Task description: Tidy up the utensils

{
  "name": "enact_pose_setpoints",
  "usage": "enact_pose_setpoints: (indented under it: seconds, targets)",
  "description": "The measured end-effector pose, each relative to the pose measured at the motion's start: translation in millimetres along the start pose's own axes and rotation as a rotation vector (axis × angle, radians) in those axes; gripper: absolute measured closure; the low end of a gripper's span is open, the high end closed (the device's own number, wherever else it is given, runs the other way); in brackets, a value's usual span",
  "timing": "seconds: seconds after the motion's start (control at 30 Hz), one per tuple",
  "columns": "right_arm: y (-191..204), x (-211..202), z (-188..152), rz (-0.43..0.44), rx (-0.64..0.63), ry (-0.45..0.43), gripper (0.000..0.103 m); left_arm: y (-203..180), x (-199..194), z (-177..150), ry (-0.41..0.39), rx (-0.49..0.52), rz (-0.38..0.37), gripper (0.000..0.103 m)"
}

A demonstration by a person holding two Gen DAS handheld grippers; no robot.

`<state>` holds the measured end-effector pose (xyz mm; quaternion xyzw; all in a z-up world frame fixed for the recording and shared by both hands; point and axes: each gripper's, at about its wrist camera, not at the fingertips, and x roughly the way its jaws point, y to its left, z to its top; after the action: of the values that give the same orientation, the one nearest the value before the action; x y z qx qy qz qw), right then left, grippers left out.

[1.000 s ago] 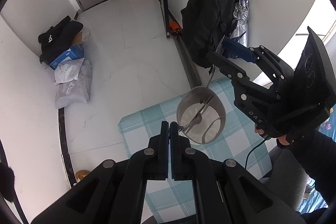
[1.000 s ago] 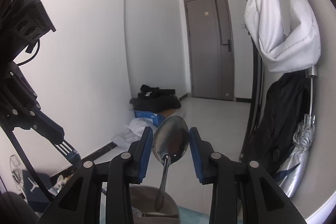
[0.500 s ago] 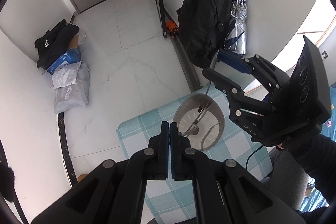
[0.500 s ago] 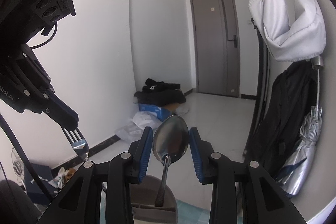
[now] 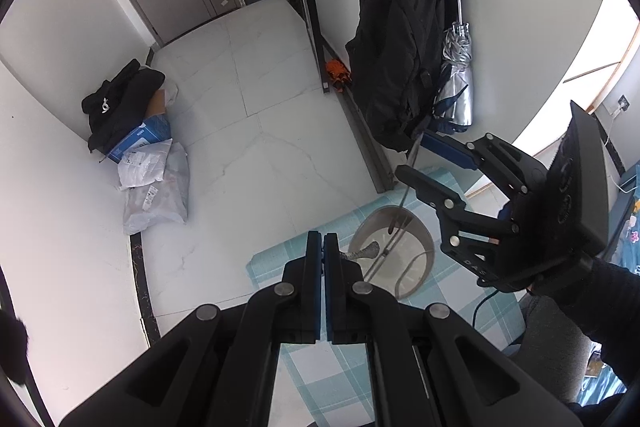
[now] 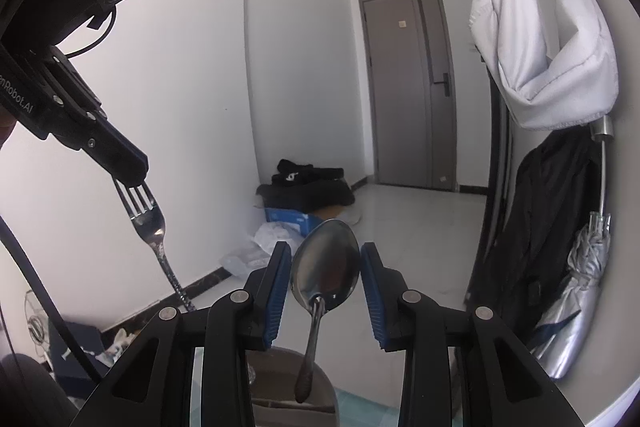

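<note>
left wrist view is looking steeply down past the left gripper, whose pads are pressed together on the tines of a fork; from the right wrist view the fork is hanging handle-down, its handle slanting toward the grey utensil holder. holding it by the tines is probably meant to let the handle go into the holder first. the holder is standing on a blue checked cloth at the table's edge, and at least one more utensil is already leaning inside it. right gripper is sitting just above the holder, roughly level, with its blue pads bracketing the bowl of a spoon; whether the pads are actually pinching the bowl or only flanking it i cannot tell, since slim gaps are showing on both sides. the spoon's handle is pointing down into the holder, so it is either being steadied upright or about to be let go. beyond the holder, a black bag and a silver folded umbrella are hanging on the wall. a dark-sleeved hand is gripping the right tool from the holder's right side.
</note>
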<state>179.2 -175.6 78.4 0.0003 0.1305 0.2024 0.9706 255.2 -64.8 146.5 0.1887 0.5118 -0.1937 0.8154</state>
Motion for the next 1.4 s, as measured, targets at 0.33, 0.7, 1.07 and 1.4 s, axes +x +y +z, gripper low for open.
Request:
enact_pose_setpoints:
  seconds: [0.33,0.7,1.07,1.4]
  targets:
    - [-4.2,6.9,-6.4,0.026,-0.009,0.019,0.069,-6.4,30.0,0.9,0.031,0.032,0.003,0.103]
    - [-7.1,10.8,-22.3,0.079,-0.012,0.108,0.063,8.9,46.0,5.2,0.040,-0.087,-0.135,0.103]
    - [-9.5,-31.1,-24.1,0.018,0.046,0.118,0.044,28.8,18.1,-33.7,-0.155,-0.252,-0.070,0.049]
    - [19.1,-98.5,-18.4,-0.003,0.117,0.073,0.023,6.1,-9.3,-107.1,-0.353,-0.392,0.036,0.018]
